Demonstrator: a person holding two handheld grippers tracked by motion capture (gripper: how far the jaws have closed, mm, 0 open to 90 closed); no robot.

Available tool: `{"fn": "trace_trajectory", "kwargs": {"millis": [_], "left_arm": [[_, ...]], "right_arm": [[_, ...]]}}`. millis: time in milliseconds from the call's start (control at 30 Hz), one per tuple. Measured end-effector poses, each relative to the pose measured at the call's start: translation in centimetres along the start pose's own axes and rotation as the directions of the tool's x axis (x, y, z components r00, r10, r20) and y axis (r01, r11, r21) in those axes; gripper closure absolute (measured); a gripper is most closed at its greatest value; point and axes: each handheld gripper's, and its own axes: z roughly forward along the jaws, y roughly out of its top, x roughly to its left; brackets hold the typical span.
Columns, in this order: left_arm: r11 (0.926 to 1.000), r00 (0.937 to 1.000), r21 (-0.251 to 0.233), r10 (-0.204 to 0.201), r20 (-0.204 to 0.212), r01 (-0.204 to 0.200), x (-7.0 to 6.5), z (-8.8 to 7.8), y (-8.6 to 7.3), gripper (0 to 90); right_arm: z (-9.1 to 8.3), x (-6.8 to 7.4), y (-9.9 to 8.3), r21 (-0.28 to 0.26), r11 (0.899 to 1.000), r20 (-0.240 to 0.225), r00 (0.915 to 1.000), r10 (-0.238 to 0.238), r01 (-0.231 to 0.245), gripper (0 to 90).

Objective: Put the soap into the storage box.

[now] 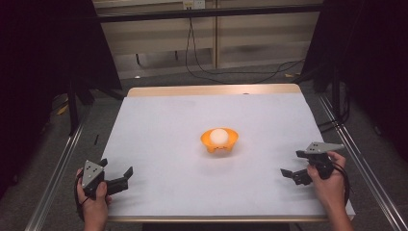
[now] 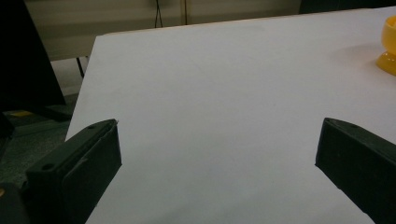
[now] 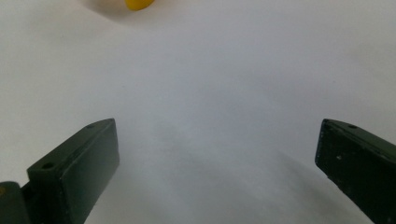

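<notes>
We see a table point(image 1: 159, 91) covered by a white sheet point(image 1: 163, 144); a strip of bare wood shows along the far edge. An orange bowl point(image 1: 219, 143) stands near the sheet's centre, and a white ball point(image 1: 220, 136) sits inside it, rising above the rim.

The left gripper point(image 1: 117, 179) rests at the near left corner of the sheet, held in the person's left hand point(image 1: 94, 202). Its jaws stand wide apart with nothing between them. From the left gripper view we note white sheet running ahead of the jaws to the far edge, and the bowl's side at the upper right margin.

The right gripper point(image 1: 294, 166) sits near the sheet's right edge, held in the right hand point(image 1: 329, 180). Its jaws are likewise spread, holding nothing. In the right gripper view they frame bare white sheet, with a sliver of the orange bowl at the top margin.

Both grippers lie well apart from the bowl, with unoccupied sheet on every side of it. Metal rails point(image 1: 57, 168) flank the table left and right. Cables point(image 1: 231, 72) lie on the floor beyond the far edge.
</notes>
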Motion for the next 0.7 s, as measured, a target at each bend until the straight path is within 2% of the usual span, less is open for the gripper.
{"fn": "trace_trajectory", "kwargs": {"millis": [467,700], "left_arm": [[1.0,1.0,0.0,-0.001,0.0,0.001,0.0,0.0,0.0,0.0],[1.0,1.0,0.001,0.001,-0.002,-0.001,0.0,0.0,0.0,0.0]], "right_arm": [[-1.6,-0.5,-1.5,-0.023,0.999,0.021,0.9995,0.023,-0.023,0.0],[-2.9,-0.9,-2.5,-0.044,0.998,0.045,0.9976,0.053,-0.051,0.0]]}}
